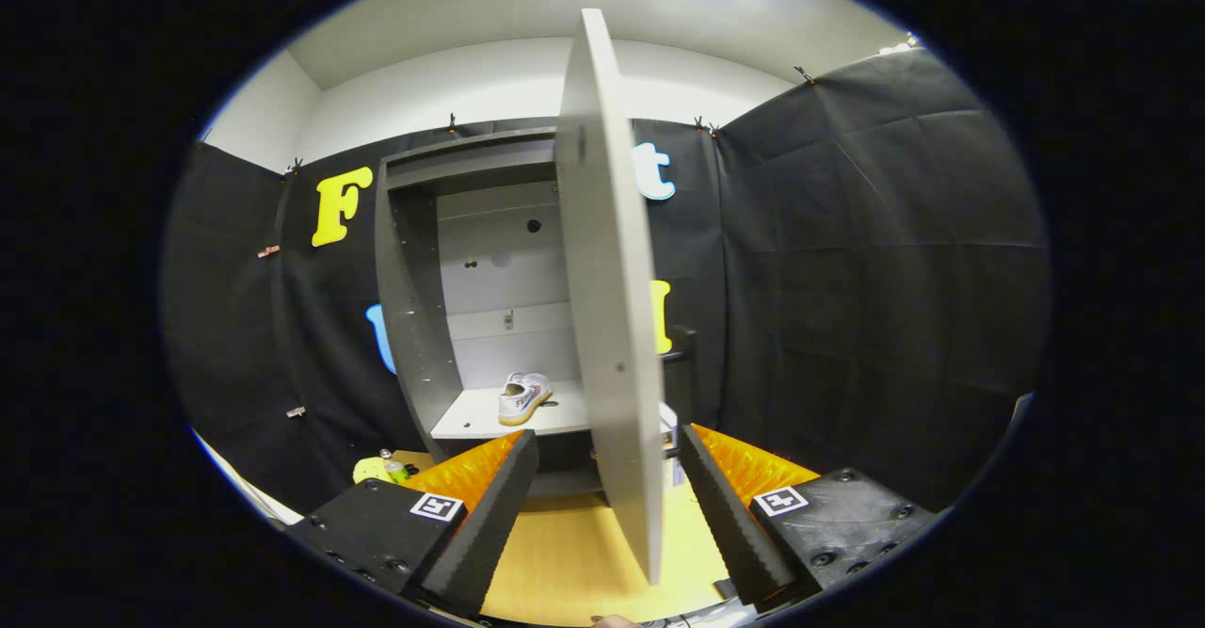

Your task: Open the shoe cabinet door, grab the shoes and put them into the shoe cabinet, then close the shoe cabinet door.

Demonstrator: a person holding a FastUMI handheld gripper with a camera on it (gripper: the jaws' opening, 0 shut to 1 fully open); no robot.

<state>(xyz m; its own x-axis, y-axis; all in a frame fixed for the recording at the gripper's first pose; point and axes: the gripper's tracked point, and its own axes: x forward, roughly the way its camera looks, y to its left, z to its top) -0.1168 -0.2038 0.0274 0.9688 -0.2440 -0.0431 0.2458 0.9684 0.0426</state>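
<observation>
gripper view | rides on gripper, faces cabinet interior | close to open door edge-on between jaws

One shoe cabinet, one door, one shoe, one gripper agape.

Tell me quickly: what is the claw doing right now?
Claw: open, holding nothing; the cabinet door stands edge-on between its fingers, neither pressing it. One shoe sits in the cabinet beyond.

no readable text, claw spread
</observation>
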